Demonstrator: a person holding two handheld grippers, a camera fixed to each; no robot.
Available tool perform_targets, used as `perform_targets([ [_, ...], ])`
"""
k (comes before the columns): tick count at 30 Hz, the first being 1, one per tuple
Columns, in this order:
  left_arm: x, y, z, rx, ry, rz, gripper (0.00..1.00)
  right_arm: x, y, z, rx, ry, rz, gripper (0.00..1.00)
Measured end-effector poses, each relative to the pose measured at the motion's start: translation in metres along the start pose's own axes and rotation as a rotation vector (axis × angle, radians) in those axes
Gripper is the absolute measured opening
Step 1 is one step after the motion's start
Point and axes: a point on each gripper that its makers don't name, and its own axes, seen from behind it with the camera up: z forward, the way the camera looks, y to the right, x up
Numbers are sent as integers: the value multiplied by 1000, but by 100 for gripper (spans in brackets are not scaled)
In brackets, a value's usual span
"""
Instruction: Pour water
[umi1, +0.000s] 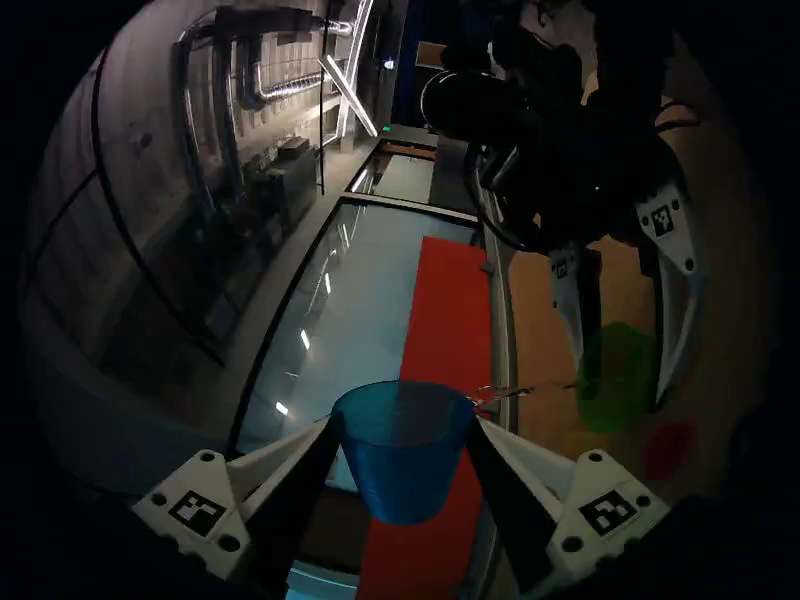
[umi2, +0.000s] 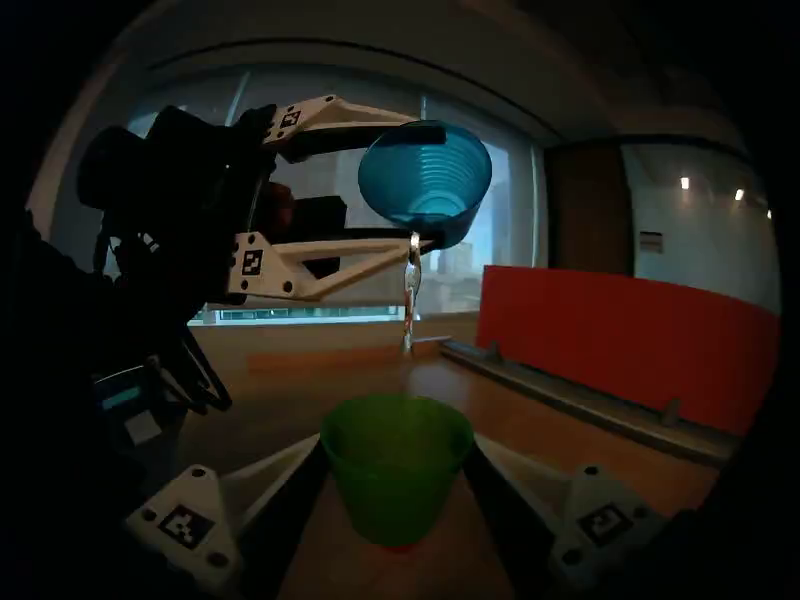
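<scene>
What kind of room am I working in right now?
Probably an office or meeting room, dimly lit. A wooden desk has a red divider panel standing along its far edge, and a wide window behind looks out on buildings.

I record the blue translucent plastic cup (umi2: 425, 180) above the brown wooden tabletop (umi2: 570, 440) as ribbed and glossy. The tabletop is smooth, with a reflective sheen. The green translucent plastic cup (umi2: 397, 470) looks smooth. The red panel (umi2: 640, 330) along the tabletop's edge reads matt.
</scene>
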Motion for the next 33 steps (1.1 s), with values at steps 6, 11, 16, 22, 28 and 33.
perform_targets([
  [6,2,-2,1,4,6,18,87,0,1,0,-2,3,2,90],
  [11,2,-3,3,6,10,33,87,0,3,-1,-5,3,1,90],
  [16,5,-5,4,10,16,48,87,1,3,-1,-5,6,2,90],
  [22,4,-7,5,15,12,77,87,2,3,-1,-6,8,1,90],
  [28,5,-8,7,16,12,110,87,3,4,-2,-8,8,0,90],
  [33,7,-10,6,21,17,132,87,2,5,-2,-9,9,1,90],
])
